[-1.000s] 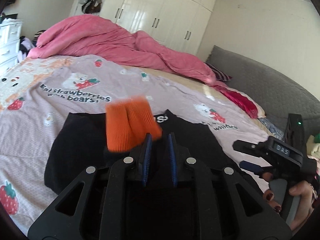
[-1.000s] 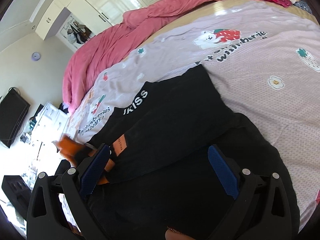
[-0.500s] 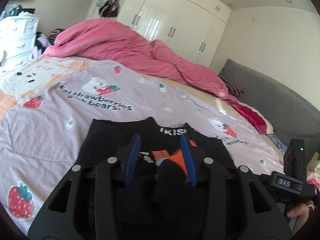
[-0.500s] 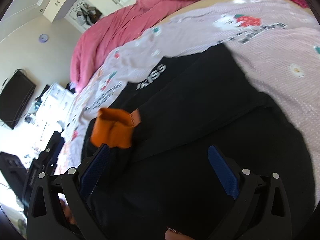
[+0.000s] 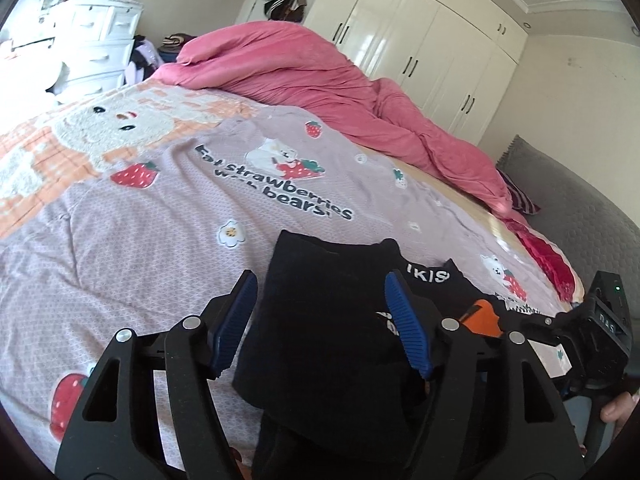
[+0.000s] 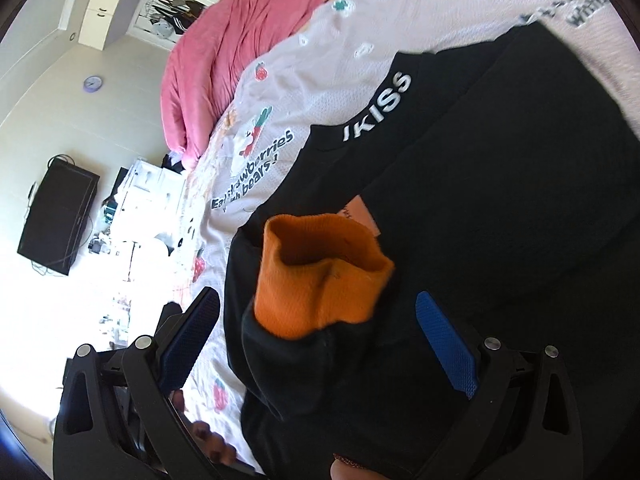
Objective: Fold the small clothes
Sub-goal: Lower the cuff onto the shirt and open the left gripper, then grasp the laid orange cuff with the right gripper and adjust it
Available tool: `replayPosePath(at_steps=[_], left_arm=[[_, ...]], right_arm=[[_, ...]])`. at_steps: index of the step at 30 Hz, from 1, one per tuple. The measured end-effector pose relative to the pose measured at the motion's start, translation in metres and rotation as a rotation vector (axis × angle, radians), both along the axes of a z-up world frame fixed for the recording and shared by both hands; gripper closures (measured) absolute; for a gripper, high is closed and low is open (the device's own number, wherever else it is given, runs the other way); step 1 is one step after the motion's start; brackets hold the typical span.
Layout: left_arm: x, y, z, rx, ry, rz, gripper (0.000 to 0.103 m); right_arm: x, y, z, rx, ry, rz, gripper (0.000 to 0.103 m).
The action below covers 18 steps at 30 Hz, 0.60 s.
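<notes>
Black sweater [image 5: 320, 320] w/ orange cuffs lies on the bedsheet [image 5: 140, 240], toward the near edge of the bed. In the left wrist view we see it folded into a narrow dark stack that runs from the sheet's "strawberries bears" print down under our left gripper [image 5: 320, 320]. Left claw is spread wide, both blue pads [image 5: 236, 320] clear of the cloth on either side, nothing held. White "KISS" lettering [image 5: 430, 276] shows on the collar just past the right pad. An orange cuff [image 5: 480, 320] peeks out to the right of the stack, next to the right gripper [image 5: 592, 336], whose body we see at the right edge of the frame w/ a thumb below it; its fingers aren't visible from here. Beyond the sweater, a pink duvet [image 5: 320, 80] is heaped along the far side of the bed, w/ white wardrobes [image 5: 420, 48] behind and a white dresser [image 5: 96, 48] at the far left.

In the right wrist view the sweater [image 6: 500, 200] fills most of the frame, spread across the sheet [image 6: 340, 40]. The orange cuff [image 6: 320, 276] stands up open-mouthed atop a bunched sleeve, between our right gripper [image 6: 320, 344] pads [image 6: 444, 344] but touching neither as far as we can tell. Right claw is also wide open, holding nothing. A small orange label [image 6: 360, 220] sits on the cloth just behind the cuff, and the "KISS" collar [image 6: 376, 108] lies farther out. The duvet [image 6: 240, 40] is at the far end, a black TV [image 6: 56, 220] on the wall at left.
</notes>
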<state>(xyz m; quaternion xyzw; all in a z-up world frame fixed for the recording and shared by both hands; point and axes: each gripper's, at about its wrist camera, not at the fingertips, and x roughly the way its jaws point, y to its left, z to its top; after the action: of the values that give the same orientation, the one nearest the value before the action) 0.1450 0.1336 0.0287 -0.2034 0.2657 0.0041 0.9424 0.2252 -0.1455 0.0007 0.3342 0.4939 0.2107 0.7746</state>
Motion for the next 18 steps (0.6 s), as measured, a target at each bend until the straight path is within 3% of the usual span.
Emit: replayPosePath(at_steps=[7,14,15,17,18], left_arm=[[0.001,0.002,-0.002,-0.012,0.011,-0.007,0.044],[0.003,0.002,-0.003,-0.015,0.014,-0.010,0.044],[0.004,0.002,-0.004,-0.018,0.016,-0.011,0.044],[0.004,0.002,-0.005,-0.022,0.020,-0.011,0.041],[0.004,0.002,-0.005,-0.024,0.022,-0.011,0.039]], right_arm=[[0.012,0.008,-0.010,-0.039,0.039,-0.017,0.005],[0.010,-0.004,-0.017,0.020,0.067,-0.021,0.005],[0.010,-0.004,-0.015,0.022,0.061,-0.020,0.007],[0.010,-0.004,-0.008,0.003,0.028,0.002,0.024],[0.011,-0.003,-0.006,-0.005,0.020,0.009,0.025]])
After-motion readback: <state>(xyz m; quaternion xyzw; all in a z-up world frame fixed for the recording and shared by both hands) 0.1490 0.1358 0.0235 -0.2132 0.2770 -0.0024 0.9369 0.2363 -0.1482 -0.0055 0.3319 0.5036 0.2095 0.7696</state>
